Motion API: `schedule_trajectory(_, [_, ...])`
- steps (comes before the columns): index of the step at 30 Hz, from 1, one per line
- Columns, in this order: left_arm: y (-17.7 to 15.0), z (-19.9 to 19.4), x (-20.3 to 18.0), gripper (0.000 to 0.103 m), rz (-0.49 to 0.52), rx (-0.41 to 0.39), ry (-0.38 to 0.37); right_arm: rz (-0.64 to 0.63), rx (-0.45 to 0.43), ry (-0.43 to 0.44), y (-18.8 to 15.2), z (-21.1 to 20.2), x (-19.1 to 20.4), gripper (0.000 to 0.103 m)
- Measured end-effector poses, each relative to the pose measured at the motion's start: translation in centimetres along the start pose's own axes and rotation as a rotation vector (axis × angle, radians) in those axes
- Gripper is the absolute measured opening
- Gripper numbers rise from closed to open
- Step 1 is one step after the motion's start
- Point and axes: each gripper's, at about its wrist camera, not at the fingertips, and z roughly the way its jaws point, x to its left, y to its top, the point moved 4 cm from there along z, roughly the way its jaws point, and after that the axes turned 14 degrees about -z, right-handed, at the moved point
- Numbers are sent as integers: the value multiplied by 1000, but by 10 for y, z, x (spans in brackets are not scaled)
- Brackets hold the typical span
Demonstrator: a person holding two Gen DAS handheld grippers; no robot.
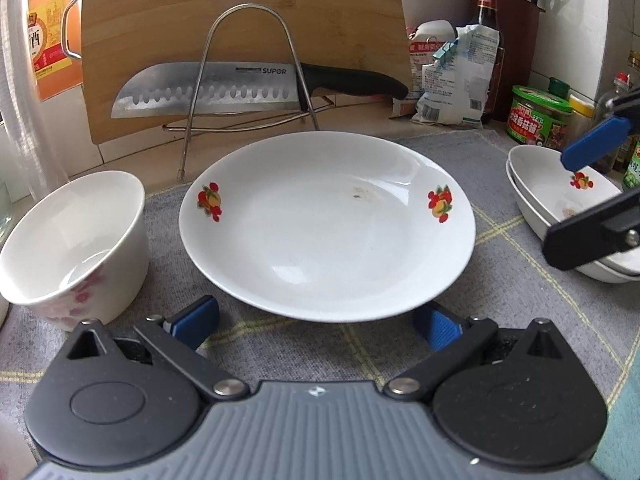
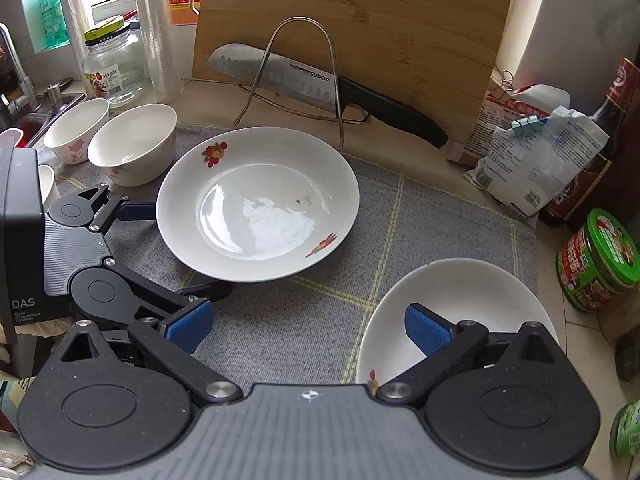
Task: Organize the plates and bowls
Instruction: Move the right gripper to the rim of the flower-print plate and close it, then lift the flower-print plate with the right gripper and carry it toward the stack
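From the left wrist view, the left gripper (image 1: 316,322) is seen with its fingers (image 1: 196,316) spread wide on either side of the near rim of the large plate (image 1: 326,228), low to the mat; nothing is pinched yet. The plate lies flat at the middle of the grey mat (image 1: 508,300), and the spread seems set to take the rim edge-on, which is judged the sensible hold for so shallow a dish. To the left, just beside the plate, a white bowl (image 1: 72,244) is stood upright. At the far right, two stacked plates (image 1: 560,196) are seen, with the right gripper (image 1: 572,208) held over them, fingers apart. Behind, a cutting board (image 1: 240,12) is leaned against the wall, a knife (image 1: 216,90) laid across a wire rack (image 1: 248,76) before it.

From the right wrist view, the right gripper (image 2: 308,330) is shown wide open, one finger (image 2: 426,330) hung over the stacked plates (image 2: 472,292) at near right, the other over bare mat (image 2: 280,320); nothing is gripped. The stack appears to be the collecting place, so the large plate (image 2: 258,204) is probably bound for it. The left gripper (image 2: 160,248) is seen at that plate's left edge. Two bowls (image 2: 132,144) are stood side by side at far left, not yet nested.

The bench is crowded: a glass jar (image 2: 114,68) and a sink (image 2: 40,108) at far left, a clipped packet (image 2: 536,160) and green-lidded tubs (image 2: 600,260) at right.
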Motion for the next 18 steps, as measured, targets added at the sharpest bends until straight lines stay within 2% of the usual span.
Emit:
schedule_trajectory(10, [0,1,0,103,10,-20,-15,-43,-1,93,40,59,-29,103])
schedule_trajectory(18, [2,1,0,102,19,-4,-24,-96,28,187,56,98,-37,103])
